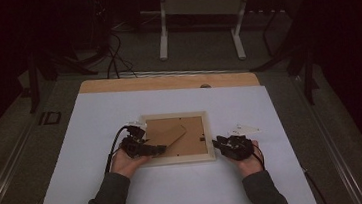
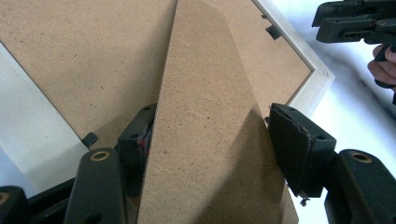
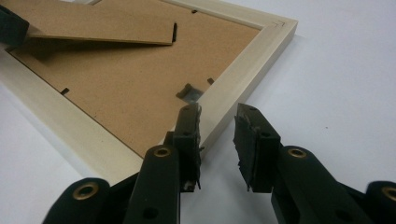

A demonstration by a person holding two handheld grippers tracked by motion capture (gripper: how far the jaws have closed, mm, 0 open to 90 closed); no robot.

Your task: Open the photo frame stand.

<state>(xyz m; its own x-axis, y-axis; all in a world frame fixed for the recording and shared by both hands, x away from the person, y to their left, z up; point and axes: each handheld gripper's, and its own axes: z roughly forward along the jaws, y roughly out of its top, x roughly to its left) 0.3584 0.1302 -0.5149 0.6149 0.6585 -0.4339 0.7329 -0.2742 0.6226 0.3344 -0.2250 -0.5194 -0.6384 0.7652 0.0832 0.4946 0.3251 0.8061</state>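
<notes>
While stand (image 2: 205, 130) hides frame (image 3: 243, 70) back | left tool (image 2: 210, 135) clamps it

Dim high view, dark edges, brighter gripper views, soft shadows

frame (image 1: 180, 158) lay face-down mid-table (image 1: 102, 190) | stand flap (image 1: 171, 135) on its backing, angled up toward left side | left gripper (image 1: 159, 148) at frame's left edge | right gripper (image 1: 216, 143) just beside frame's right edge

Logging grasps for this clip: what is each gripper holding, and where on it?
Left gripper clamps the frame's fold-out stand across its width. Right gripper straddles the picture frame's rim, jaws apart, holding nothing.
</notes>
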